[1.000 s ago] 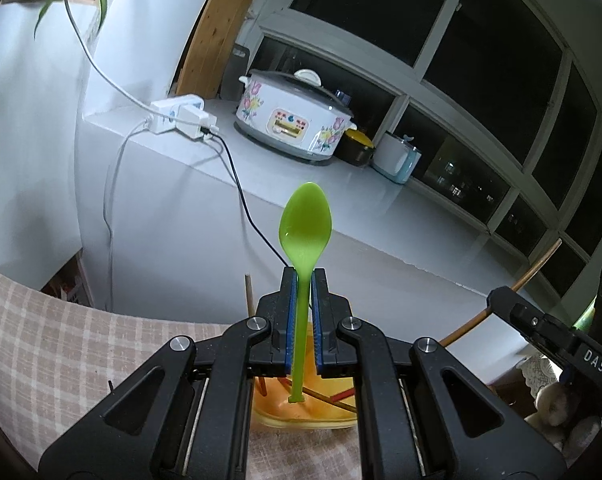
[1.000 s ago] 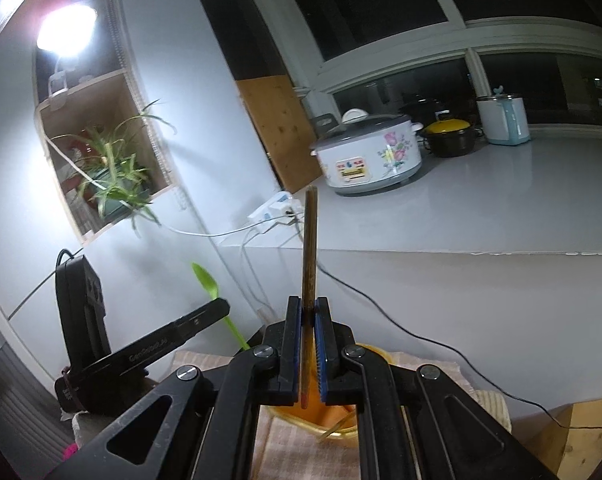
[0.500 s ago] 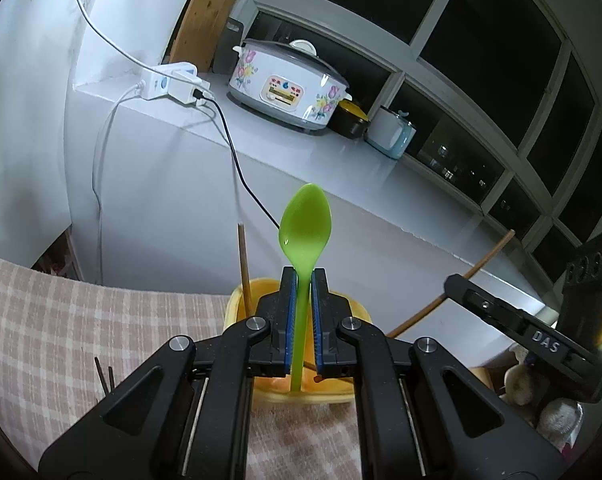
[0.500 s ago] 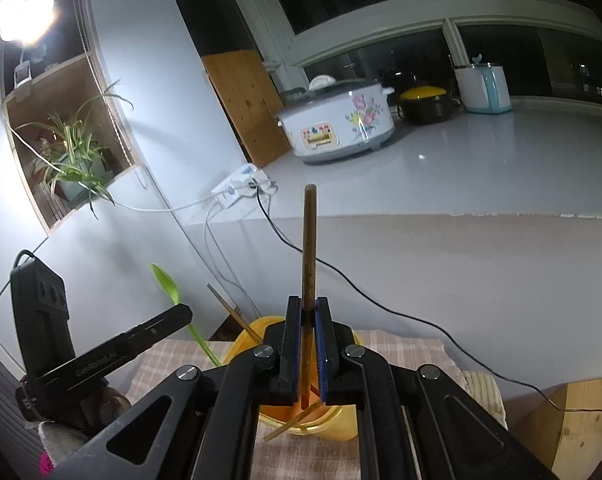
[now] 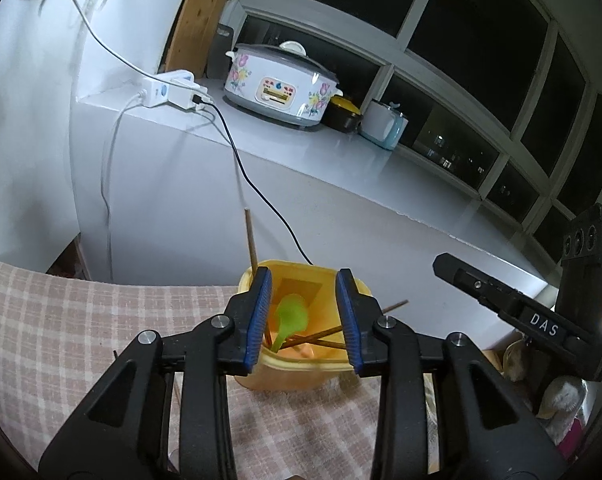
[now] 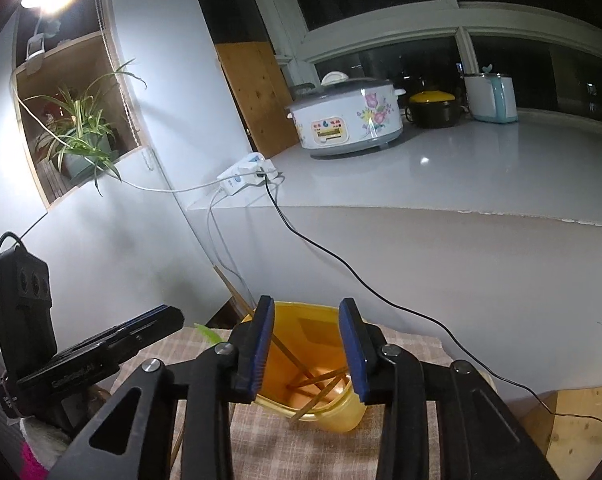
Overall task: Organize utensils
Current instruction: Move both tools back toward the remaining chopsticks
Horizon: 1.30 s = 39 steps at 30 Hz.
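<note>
In the translucent yellow cup (image 5: 301,368), slim wooden chopsticks (image 5: 321,334) apparently cross a glossy green spoon (image 5: 291,316).

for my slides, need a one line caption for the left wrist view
Left gripper, jaws just opened, above the yellow cup where the green spoon now sits among chopsticks.

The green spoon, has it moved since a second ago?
Yes. The green spoon has dropped from the just-opened left gripper into the yellow cup; earlier its bowl stood above the cup's rim.
</note>
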Each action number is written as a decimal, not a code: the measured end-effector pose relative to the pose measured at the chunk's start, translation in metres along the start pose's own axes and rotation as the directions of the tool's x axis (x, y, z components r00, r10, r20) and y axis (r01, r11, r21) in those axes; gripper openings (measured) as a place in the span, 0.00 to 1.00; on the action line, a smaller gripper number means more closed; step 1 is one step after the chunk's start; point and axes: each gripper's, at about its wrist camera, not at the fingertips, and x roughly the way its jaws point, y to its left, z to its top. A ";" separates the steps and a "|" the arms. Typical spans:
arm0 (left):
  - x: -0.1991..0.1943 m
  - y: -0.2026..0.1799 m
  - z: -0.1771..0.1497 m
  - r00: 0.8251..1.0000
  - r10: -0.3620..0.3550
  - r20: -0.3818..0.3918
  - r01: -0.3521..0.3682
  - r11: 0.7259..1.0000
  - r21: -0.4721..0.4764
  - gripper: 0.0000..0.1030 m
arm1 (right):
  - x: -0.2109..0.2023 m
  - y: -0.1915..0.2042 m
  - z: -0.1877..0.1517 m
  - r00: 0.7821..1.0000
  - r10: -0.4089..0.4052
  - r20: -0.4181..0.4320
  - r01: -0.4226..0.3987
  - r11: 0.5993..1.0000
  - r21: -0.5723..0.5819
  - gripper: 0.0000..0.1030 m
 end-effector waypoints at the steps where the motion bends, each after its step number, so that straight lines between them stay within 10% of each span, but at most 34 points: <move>1: -0.003 0.001 0.000 1.000 0.000 0.004 0.000 1.000 -0.001 0.32 | -0.003 0.001 0.000 1.000 -0.003 0.008 0.003 1.000 -0.001 0.43; 18: -0.073 0.063 -0.029 0.992 0.125 0.017 -0.125 0.992 -0.006 0.32 | -0.046 0.054 -0.022 0.997 0.063 0.035 -0.058 0.992 -0.115 0.44; 39: -0.044 0.143 -0.126 0.946 0.201 -0.256 -0.223 0.973 -0.059 0.30 | 0.058 0.107 -0.117 0.922 0.121 -0.368 -0.188 0.971 -0.151 0.38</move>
